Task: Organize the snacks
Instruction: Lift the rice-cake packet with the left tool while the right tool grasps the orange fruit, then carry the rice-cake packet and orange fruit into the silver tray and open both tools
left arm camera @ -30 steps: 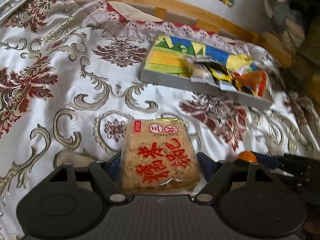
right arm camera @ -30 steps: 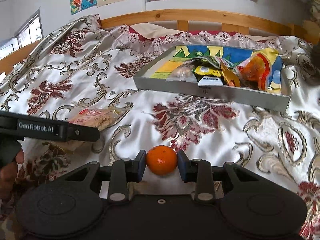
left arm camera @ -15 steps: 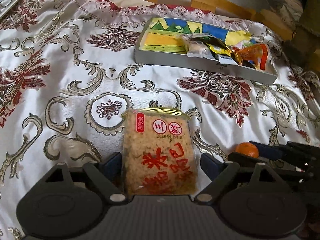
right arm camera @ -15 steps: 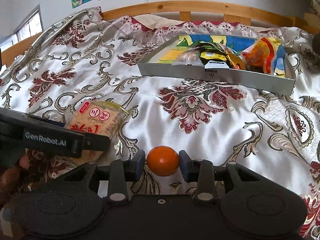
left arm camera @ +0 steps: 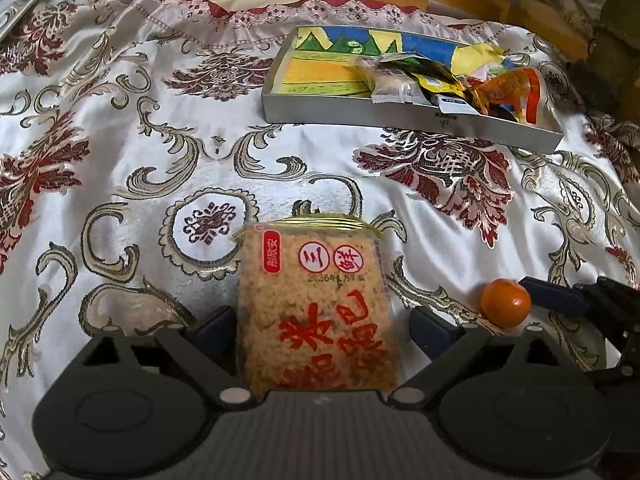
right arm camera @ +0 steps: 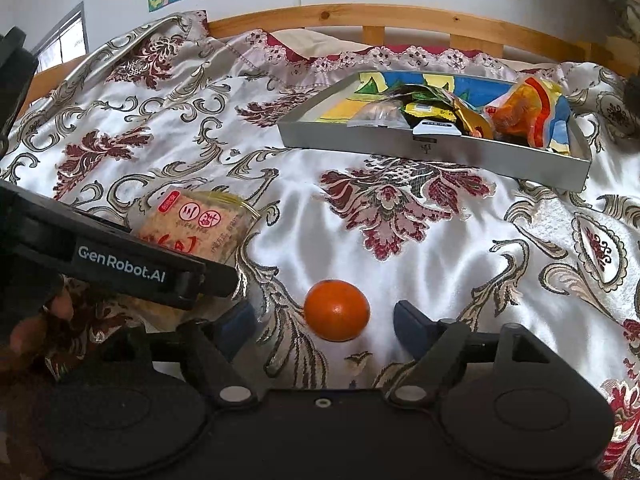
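Tray [right arm camera: 440, 150] at one o'clock, well apart. Rice-cake packet [left arm camera: 316, 304] between wide left gripper [left arm camera: 320, 332]. Orange [right arm camera: 336, 310] lies loose between wide right gripper [right arm camera: 325, 322]; round, on slick satin, may roll off.

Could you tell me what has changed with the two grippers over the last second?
Both let go: the right gripper opened off the orange, and the left gripper opened off the rice cracker pack. Both items now lie on the bedspread between spread fingers. The snack tray and its contents stayed put.
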`<act>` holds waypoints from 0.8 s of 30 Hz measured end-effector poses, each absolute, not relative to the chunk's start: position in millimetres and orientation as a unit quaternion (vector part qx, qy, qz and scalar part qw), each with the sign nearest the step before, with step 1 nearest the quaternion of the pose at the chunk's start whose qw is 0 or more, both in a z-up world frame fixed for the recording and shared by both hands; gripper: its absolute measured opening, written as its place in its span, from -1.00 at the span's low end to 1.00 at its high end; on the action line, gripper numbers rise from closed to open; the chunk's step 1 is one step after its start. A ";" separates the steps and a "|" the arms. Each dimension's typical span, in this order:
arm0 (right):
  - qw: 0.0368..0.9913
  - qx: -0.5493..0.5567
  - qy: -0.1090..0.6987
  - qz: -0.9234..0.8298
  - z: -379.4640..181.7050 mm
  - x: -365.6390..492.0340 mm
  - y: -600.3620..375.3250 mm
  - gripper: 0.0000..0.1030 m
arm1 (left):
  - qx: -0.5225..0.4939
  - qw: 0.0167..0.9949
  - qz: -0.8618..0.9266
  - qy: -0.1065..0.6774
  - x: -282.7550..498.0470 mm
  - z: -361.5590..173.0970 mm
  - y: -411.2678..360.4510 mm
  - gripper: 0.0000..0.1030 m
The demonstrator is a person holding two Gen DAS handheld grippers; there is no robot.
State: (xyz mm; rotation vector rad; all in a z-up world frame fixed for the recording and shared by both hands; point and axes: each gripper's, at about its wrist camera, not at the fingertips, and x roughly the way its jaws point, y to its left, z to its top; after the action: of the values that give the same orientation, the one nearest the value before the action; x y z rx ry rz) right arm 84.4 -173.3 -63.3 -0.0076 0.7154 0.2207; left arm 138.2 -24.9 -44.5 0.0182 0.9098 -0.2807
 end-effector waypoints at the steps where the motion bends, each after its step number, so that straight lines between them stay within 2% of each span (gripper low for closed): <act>1: 0.930 -0.001 0.350 0.109 -63.9 84.8 -174.0 0.56 | 0.007 0.889 -0.135 0.438 138.6 -44.5 -24.2 0.87; 5: 0.929 0.000 0.352 0.113 -64.9 84.9 -173.6 0.65 | 0.013 0.889 -0.130 0.439 138.6 -44.2 -25.2 0.79; 9: 0.931 0.006 0.348 0.111 -63.0 83.4 -174.4 0.60 | 0.028 0.891 -0.123 0.437 135.7 -41.8 -27.3 0.55; 14: 0.932 0.048 0.344 0.099 -60.2 84.3 -185.8 0.21 | 0.037 0.891 -0.120 0.436 132.5 -40.0 -30.5 0.47; 16: 0.933 0.056 0.343 0.089 -60.6 84.7 -188.8 -0.06 | 0.044 0.894 -0.118 0.431 130.6 -41.9 -32.5 0.47; 19: 0.935 0.050 0.342 0.076 -62.5 85.6 -189.6 -0.32 | 0.044 0.895 -0.116 0.429 129.4 -41.6 -32.6 0.45; 24: 0.937 0.048 0.337 0.077 -64.0 85.4 -190.5 -0.33 | 0.043 0.897 -0.107 0.428 125.3 -39.9 -33.7 0.42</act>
State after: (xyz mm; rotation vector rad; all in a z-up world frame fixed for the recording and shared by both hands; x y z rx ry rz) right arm 85.4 -190.5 -64.0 0.0976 0.6889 0.1568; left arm 125.3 -33.7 -39.9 0.0901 0.8864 -0.2207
